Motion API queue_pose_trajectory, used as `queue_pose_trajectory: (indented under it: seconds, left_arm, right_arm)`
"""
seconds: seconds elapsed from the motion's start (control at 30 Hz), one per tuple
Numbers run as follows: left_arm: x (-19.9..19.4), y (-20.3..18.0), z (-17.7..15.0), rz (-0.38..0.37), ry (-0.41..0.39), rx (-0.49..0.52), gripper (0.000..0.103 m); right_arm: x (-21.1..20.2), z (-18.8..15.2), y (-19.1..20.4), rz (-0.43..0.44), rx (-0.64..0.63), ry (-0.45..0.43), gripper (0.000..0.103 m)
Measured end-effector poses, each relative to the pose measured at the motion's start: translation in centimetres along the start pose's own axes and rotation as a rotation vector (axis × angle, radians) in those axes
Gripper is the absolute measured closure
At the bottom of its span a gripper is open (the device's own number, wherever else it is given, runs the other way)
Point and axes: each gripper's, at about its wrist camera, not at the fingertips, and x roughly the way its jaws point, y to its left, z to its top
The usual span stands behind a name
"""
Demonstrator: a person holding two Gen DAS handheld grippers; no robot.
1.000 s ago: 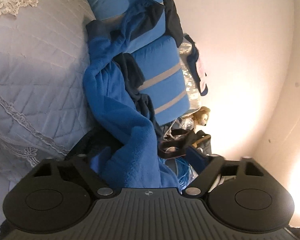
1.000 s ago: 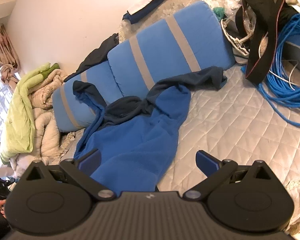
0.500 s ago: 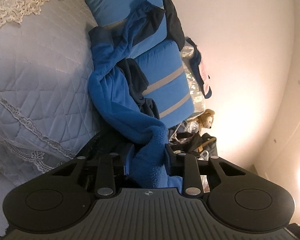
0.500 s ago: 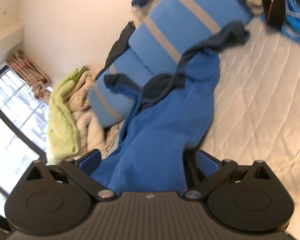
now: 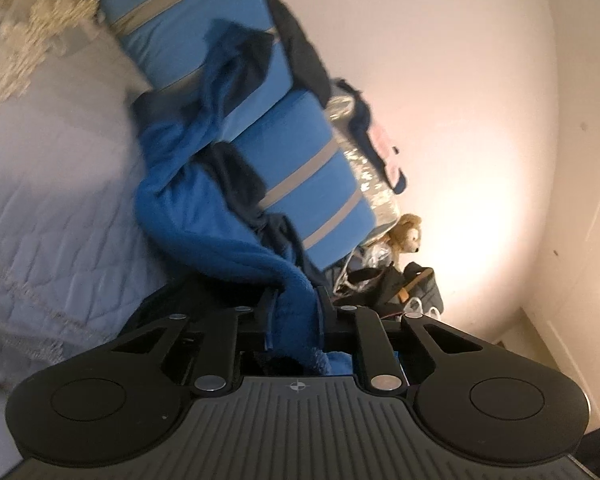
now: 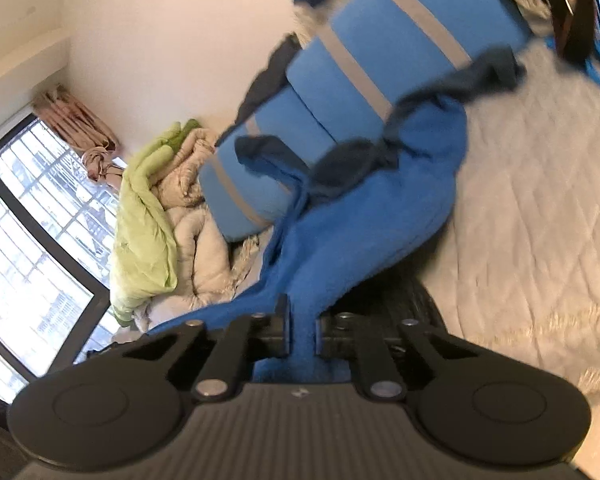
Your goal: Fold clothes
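Observation:
A blue fleece garment with dark navy sleeves and collar lies across the quilted bed and up onto the striped pillows. My left gripper is shut on a bunched edge of it, and the cloth rises from the bed into the jaws. In the right wrist view the same blue garment stretches from the pillows down to my right gripper, which is shut on another part of its edge. One navy sleeve trails over the pillow toward the right.
Two blue pillows with grey stripes lean on the wall. A quilted bedspread covers the bed. Green and beige bedding is piled by the window. A plush toy and dark bags sit beyond the pillows.
Both grippers went from open to shut on the blue garment, the left first, the right in the last half second. Both views have tilted and the cloth is lifting off the bed.

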Motion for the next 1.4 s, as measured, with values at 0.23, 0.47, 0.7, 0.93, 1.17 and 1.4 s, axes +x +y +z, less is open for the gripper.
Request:
queue_pose_trajectory:
  seconds: [0.23,0.47,0.7,0.93,1.17,1.4]
  left_arm:
    - [-0.5,-2.5,-0.1,-0.032,-0.026,0.040,0.086]
    - [-2.8,-2.1,-0.4,0.017,-0.063,0.023,0.086]
    - [-3.4,1.4,-2.6,0.208,-0.009,-0.039,0.086]
    - [-4.0,3.1,-2.5,0.325,-0.024,-0.084,0.053]
    - [-6.4,1.1,-0.4,0.501,-0.149,-0.007,0.029]
    - [-6.6,-2.8,2.6,0.687,-0.170,0.172,0.024]
  right_arm:
    - [-0.9,1.9,2.8,-0.024,-0.041,-0.078,0.094]
    - [-3.1,2.7,2.9,-0.042,-0.008,-0.136,0.094]
    - [-2.1,0.6,1.1,-0.186,0.017,-0.009,0.094]
    - [-0.9,-0.3,0.9,-0.282,-0.049,0.076,0.085]
    - [-1.1,1.0,2.0,-0.418,-0.155,0.051,0.000]
    - [-2.4,4.1,1.9,-0.579,-0.194,-0.059,0.000]
